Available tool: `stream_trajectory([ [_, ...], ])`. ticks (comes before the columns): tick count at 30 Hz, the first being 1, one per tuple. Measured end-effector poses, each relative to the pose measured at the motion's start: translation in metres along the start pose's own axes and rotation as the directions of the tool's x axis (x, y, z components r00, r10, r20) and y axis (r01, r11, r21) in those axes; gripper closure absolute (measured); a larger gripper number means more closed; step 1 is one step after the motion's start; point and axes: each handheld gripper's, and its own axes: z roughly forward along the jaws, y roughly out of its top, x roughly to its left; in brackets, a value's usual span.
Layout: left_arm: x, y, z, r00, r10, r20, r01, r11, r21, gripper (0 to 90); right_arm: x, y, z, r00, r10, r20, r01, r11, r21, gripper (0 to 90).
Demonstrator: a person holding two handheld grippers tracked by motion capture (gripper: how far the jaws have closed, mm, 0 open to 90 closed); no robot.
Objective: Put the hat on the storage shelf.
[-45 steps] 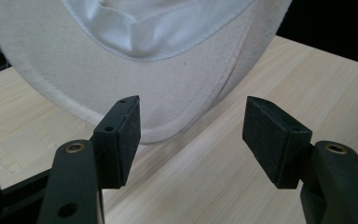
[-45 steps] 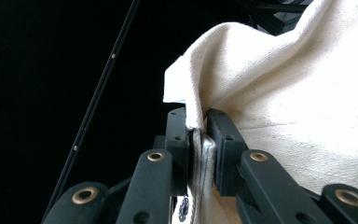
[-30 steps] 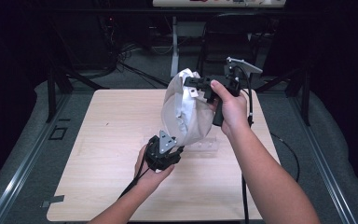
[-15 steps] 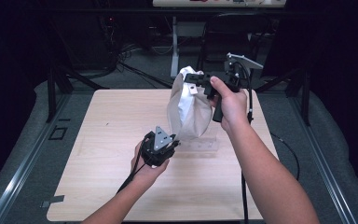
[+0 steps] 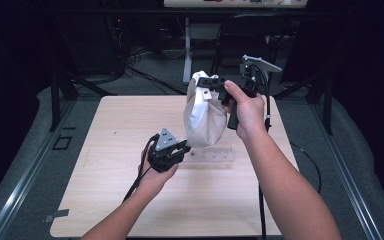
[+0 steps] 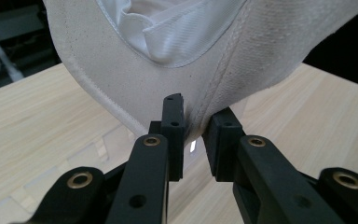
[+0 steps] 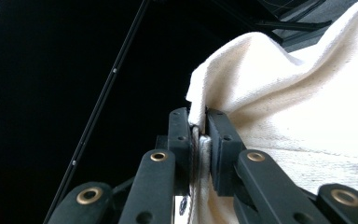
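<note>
A white canvas bag (image 5: 205, 117) hangs in the air over the middle of the wooden table (image 5: 105, 150). My right gripper (image 5: 203, 82) is shut on its top edge; the right gripper view shows the thick seam of the bag (image 7: 298, 116) pinched between the jaws of that gripper (image 7: 198, 116). My left gripper (image 5: 182, 148) is lower and to the left, just beside the bag's bottom. In the left gripper view the jaws of this gripper (image 6: 196, 112) stand a little apart, and the bag's rounded underside (image 6: 168, 60) hangs right at their tips with nothing pinched.
A clear plastic strip (image 5: 212, 156) lies flat on the table under the bag. Dark floor, cables and stand legs surround the table. A chair (image 5: 250, 35) stands beyond the far edge.
The left gripper has let go of the bag's lower end and drawn back down and left. The bag, stretched a second ago, now hangs bunched from the right gripper.
</note>
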Motion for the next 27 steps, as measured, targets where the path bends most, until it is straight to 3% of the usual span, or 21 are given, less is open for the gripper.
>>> stream_trajectory([
  [4,0.003,0.000,0.001,0.9994,-0.017,0.029,0.017,0.9998,-0.004,79.9,0.000,0.000,0.001,0.9999,-0.010,0.007,0.010,1.000,0.009,81.3],
  [9,0.009,-0.001,0.003,0.9942,-0.057,0.091,0.058,0.9983,-0.008,80.0,-0.001,-0.001,0.003,0.9998,-0.010,0.017,0.010,1.000,0.008,81.2],
  [27,0.011,-0.019,0.017,0.9865,-0.088,0.138,0.084,0.9959,0.034,80.2,-0.014,-0.009,0.011,0.9980,-0.012,0.062,0.010,0.999,0.040,81.2],
])
